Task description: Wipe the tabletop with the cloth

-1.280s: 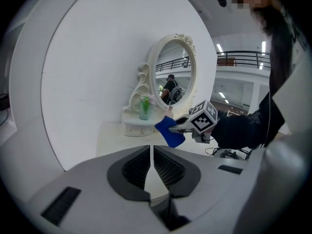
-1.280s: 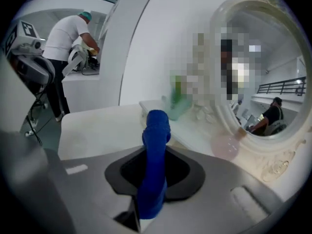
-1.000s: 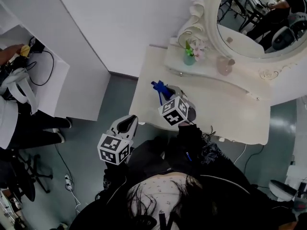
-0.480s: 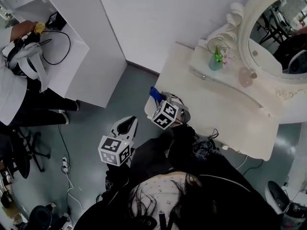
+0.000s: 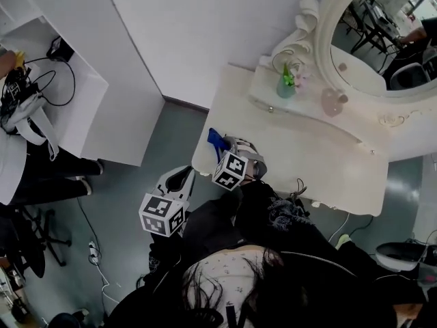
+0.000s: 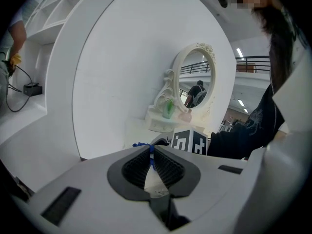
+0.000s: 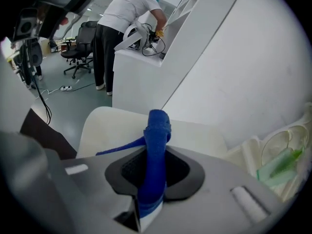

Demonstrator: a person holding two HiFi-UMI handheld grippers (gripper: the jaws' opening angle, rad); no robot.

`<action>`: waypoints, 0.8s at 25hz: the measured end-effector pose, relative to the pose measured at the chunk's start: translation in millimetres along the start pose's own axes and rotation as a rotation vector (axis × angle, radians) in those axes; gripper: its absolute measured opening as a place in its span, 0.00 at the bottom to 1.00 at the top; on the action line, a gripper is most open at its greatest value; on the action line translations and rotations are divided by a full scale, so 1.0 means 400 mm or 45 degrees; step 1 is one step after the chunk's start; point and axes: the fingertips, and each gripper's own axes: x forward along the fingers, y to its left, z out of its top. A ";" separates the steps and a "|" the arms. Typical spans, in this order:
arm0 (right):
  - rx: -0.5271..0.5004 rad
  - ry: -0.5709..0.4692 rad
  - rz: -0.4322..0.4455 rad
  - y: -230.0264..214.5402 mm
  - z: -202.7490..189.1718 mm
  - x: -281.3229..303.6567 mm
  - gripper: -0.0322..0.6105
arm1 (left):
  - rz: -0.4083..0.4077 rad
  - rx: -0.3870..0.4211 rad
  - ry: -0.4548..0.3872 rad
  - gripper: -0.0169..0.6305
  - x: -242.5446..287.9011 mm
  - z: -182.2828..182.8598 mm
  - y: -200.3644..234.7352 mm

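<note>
At the near left corner of the tabletop [image 5: 307,157]: right gripper [image 5: 231,146] clamped on a bunched blue cloth [image 7: 157,126]; left gripper [image 5: 179,177] closed on nothing, held off the table over the grey floor [image 5: 140,183]. Likely risks: so narrow a wad may let the jaws scrape the top, and a long far stroke could knock the vase [image 5: 287,85] below the mirror [image 5: 382,43]. Surface cream and smooth; white desk [image 5: 72,108] far left.
</note>
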 end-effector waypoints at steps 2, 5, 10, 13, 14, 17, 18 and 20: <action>0.042 0.026 -0.026 -0.026 -0.042 -0.014 0.16 | -0.040 0.023 0.008 0.03 0.026 0.008 -0.020; 0.118 0.067 -0.076 -0.068 -0.115 -0.040 0.16 | -0.106 0.064 0.024 0.03 0.068 0.021 -0.054; 0.197 0.163 -0.189 -0.135 -0.264 -0.099 0.16 | -0.214 0.133 0.055 0.03 0.140 0.042 -0.126; 0.273 0.210 -0.238 -0.169 -0.360 -0.144 0.16 | -0.283 0.177 0.077 0.03 0.182 0.051 -0.185; 0.299 0.225 -0.250 -0.179 -0.392 -0.158 0.16 | -0.304 0.191 0.086 0.03 0.197 0.053 -0.205; 0.357 0.264 -0.280 -0.204 -0.487 -0.198 0.16 | -0.348 0.224 0.102 0.03 0.240 0.060 -0.266; 0.371 0.273 -0.289 -0.212 -0.516 -0.212 0.16 | -0.360 0.234 0.107 0.03 0.255 0.062 -0.287; 0.394 0.288 -0.308 -0.230 -0.572 -0.238 0.16 | -0.381 0.253 0.117 0.03 0.283 0.065 -0.329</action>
